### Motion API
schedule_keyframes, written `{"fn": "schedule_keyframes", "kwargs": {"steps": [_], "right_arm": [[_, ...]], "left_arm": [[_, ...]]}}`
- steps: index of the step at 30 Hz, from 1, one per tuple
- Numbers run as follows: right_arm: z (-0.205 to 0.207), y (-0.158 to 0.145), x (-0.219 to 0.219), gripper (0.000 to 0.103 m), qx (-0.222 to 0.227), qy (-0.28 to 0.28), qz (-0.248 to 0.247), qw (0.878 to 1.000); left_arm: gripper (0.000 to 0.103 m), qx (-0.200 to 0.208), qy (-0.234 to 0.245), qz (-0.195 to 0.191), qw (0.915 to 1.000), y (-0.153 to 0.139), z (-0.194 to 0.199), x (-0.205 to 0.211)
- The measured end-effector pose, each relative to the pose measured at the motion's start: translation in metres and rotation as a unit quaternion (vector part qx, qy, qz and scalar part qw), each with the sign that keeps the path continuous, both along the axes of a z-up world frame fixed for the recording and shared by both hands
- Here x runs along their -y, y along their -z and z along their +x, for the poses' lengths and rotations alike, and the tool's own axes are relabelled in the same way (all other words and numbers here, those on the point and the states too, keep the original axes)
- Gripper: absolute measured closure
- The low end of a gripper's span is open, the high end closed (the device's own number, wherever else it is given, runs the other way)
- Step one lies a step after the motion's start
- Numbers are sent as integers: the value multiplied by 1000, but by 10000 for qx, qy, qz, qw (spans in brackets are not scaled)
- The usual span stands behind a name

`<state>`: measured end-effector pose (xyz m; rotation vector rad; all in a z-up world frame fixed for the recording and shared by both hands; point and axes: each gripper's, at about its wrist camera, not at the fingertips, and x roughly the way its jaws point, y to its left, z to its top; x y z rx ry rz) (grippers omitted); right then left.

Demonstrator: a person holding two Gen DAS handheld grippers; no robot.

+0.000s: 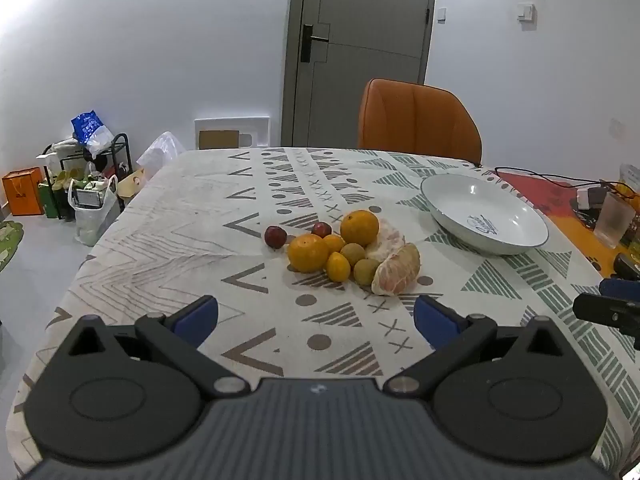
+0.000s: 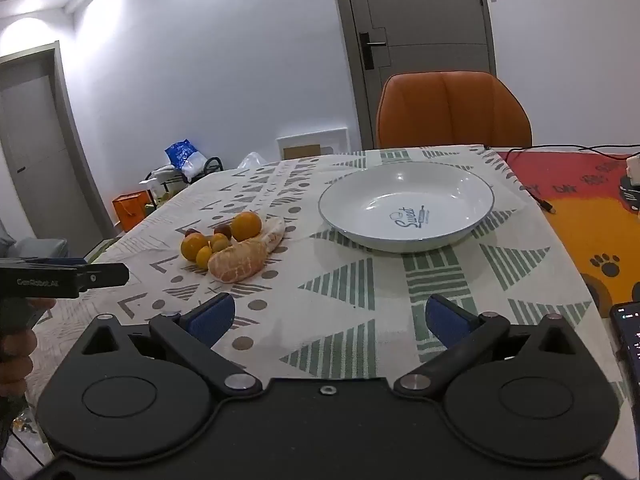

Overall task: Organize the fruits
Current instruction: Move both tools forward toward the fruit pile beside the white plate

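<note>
Left gripper (image 1: 316,322) is seen spread wide with nothing between the blue pads, right gripper (image 2: 330,320) likewise, both held over the patterned tablecloth (image 1: 180,216). Fruit pile (image 1: 344,254) is clustered mid-table beyond the left gripper: oranges, kumquats, kiwis, two plums, peeled pomelo segments (all touching or nearly). White bowl (image 2: 406,204) is set apart to its right, empty. Orange chair (image 2: 454,110) is placed behind the table

The desk (image 1: 168,216) wears a patterned cloth (image 1: 256,320). On it sit a fruit pile (image 1: 344,252), an empty white bowl (image 2: 472,184) just beside, and a phone (image 2: 630,336).
</note>
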<state>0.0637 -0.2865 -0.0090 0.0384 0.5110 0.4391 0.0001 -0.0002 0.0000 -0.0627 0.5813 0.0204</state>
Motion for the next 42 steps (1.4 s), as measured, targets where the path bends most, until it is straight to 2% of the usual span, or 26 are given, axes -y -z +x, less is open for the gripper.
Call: {"fn": "schedule_keyframes", "kwargs": {"steps": [1, 3, 6, 16, 21, 42], "right_arm": [[-2, -2, -3, 0, 41, -22, -11, 10000], [-7, 0, -4, 0, 76, 8, -10, 10000], [5, 6, 4, 0, -139, 79, 209, 9997], [7, 3, -1, 0, -133, -31, 151, 9998], [6, 2, -3, 0, -21, -19, 23, 10000], [6, 1, -15, 0, -29, -110, -138, 9998]], "left_arm": [[0, 34, 12, -126, 9999, 0, 0, -1], [0, 41, 19, -104, 9999, 0, -1, 0], [0, 49, 39, -55, 10000, -1, -3, 2], [0, -66, 99, -209, 9997, 2, 0, -2], [0, -53, 113, -156, 9998, 1, 0, -1], [0, 46, 108, -255, 9996, 1, -8, -8]]}}
